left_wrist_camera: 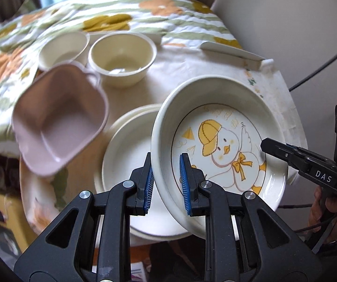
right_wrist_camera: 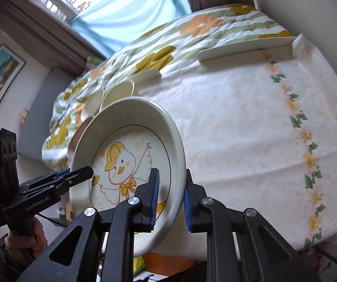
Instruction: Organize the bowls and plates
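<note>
Cream tablecloth (right_wrist_camera: 250, 129) with a flower border covers the table, and a quilt (left_wrist_camera: 121, 11) of green stripes and orange blooms lies bunched at its far side under a window with a pale blue curtain (right_wrist_camera: 121, 16).

Blue ribbed pads (left_wrist_camera: 184, 183) of the left gripper (left_wrist_camera: 166, 183) pinch the near rim of a deep white ceramic plate painted with a duck in a yellow cap (left_wrist_camera: 227, 145); one pad sits inside the wall, the other outside. From the opposite side the right gripper (right_wrist_camera: 169, 199) clamps the same rim the same way, so the duck plate (right_wrist_camera: 131, 164) hangs tilted between both tools, lifted off the cloth. A person's hand (right_wrist_camera: 25, 239) grips the left tool's handle.

Just below and beside the held plate lies a stack of plain white plates (left_wrist_camera: 131, 155). Left of it stands a blurred pink heart-shaped bowl (left_wrist_camera: 58, 122), and behind that two cream round bowls (left_wrist_camera: 121, 58) sit side by side. Two white plates (left_wrist_camera: 231, 51) lean at the table's far edge.
</note>
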{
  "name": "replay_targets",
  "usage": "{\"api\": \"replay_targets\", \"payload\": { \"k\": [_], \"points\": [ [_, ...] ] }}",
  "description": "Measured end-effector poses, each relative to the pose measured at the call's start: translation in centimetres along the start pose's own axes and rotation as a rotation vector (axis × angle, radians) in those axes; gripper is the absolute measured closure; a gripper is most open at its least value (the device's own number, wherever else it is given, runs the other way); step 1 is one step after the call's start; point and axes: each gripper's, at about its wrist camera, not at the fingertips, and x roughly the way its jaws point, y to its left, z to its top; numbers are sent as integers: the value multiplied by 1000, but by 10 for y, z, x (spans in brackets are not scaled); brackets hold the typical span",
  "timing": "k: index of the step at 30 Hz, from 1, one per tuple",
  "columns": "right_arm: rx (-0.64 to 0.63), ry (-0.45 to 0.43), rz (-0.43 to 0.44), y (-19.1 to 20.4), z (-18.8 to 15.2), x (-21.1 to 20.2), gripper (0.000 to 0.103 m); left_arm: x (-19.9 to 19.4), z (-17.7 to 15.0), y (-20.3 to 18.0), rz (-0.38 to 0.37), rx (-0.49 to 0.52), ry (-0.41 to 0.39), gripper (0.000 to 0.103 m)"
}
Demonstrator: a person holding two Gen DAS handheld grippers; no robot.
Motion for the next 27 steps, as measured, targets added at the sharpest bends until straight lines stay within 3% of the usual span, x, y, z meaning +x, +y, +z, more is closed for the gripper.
{"api": "replay_targets", "payload": {
  "k": [9,18,27],
  "points": [
    [-117,93,-16,8,1,41,86,27,-31,23,32,-109,11,86],
    [-196,111,-10,16,7,53,86,49,-33,22,95,-158,24,86],
    [-239,117,-18,18,9,56,86,60,-26,6,227,-89,19,86]
  ]
}}
